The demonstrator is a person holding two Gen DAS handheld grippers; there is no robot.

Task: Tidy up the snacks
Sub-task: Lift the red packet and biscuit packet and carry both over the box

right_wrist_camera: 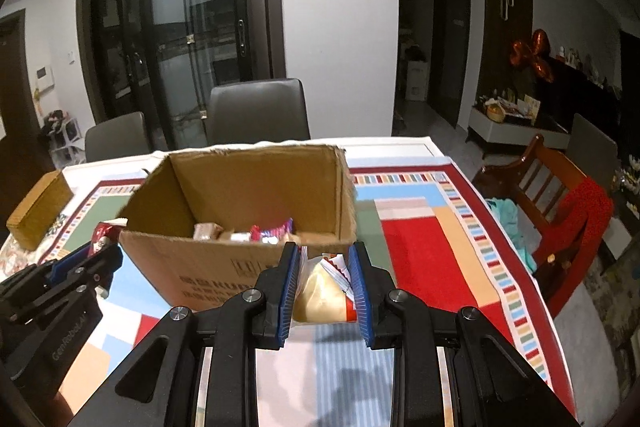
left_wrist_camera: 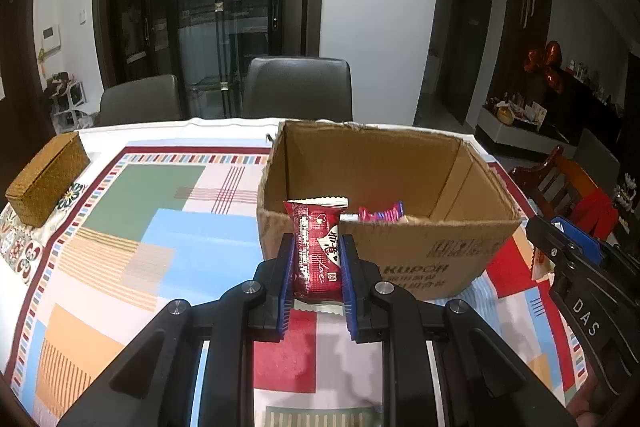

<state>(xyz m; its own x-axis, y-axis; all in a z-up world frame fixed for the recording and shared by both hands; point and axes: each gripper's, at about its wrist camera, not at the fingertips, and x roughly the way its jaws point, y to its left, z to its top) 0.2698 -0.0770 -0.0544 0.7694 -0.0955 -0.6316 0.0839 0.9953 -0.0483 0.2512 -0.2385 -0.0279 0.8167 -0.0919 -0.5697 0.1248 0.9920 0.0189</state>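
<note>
Two packets are up, one per gripper: in the left wrist view the left gripper (left_wrist_camera: 318,267) is clamped on a red packet (left_wrist_camera: 317,247) just short of the box (left_wrist_camera: 420,255) near wall, so carry it clear over that rim before letting go. In the right wrist view the right gripper (right_wrist_camera: 326,277) pinches a tan packet (right_wrist_camera: 322,293) by the box's (right_wrist_camera: 168,267) near right corner; drop it beside the snacks (right_wrist_camera: 260,233) inside, clear of the other gripper.

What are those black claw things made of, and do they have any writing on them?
Both are matte black hinged frames with silver round pivot bolts. Each left gripper and right gripper finger carries a ribbed blue pad. White lettering on the sides reads "DAS" on the right one and "GenRobot.AI" on the left.
</note>
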